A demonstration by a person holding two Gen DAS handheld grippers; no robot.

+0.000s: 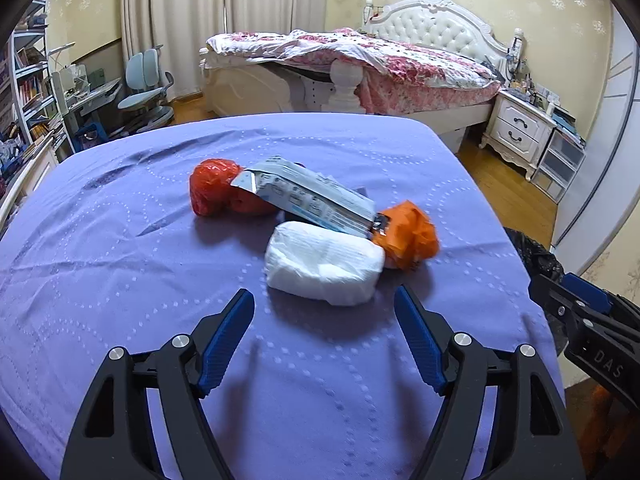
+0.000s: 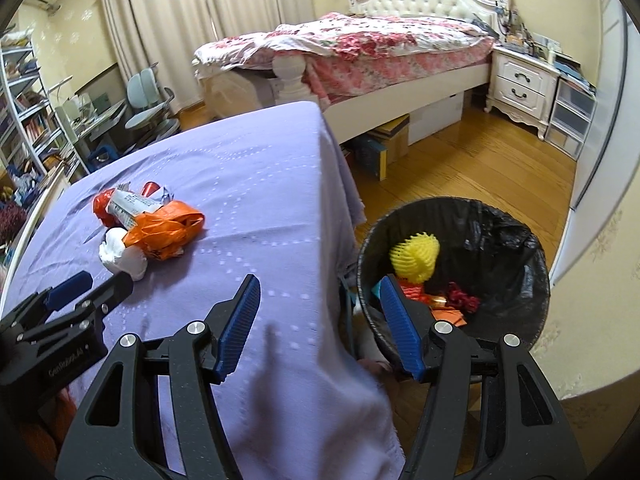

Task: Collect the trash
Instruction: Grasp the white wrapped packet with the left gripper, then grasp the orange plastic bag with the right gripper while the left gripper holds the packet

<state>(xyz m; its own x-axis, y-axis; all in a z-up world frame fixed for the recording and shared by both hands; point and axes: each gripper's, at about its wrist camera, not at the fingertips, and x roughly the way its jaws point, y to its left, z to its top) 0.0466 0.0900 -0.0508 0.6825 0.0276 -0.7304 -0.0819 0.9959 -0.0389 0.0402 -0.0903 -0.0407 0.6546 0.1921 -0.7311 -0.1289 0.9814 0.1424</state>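
Observation:
A pile of trash lies on the purple tablecloth (image 1: 120, 240): a white tissue wad (image 1: 322, 262), a red plastic bag (image 1: 216, 192), an orange plastic bag (image 1: 408, 236) and a printed blue-white wrapper (image 1: 308, 196). My left gripper (image 1: 324, 308) is open, just short of the white wad. The pile also shows in the right wrist view, with the orange bag (image 2: 168, 232) on top. My right gripper (image 2: 318, 292) is open and empty over the table's right edge, beside a black-lined trash bin (image 2: 504, 224) holding a yellow spiky ball (image 2: 416, 254) and scraps.
A bed (image 1: 400, 60) with a floral cover stands behind the table. A white nightstand (image 1: 516, 128) and plastic drawers (image 1: 560, 160) are at the right. A desk chair (image 1: 146, 84) and bookshelves (image 1: 28, 92) are at the left. Wooden floor (image 2: 460, 168) surrounds the bin.

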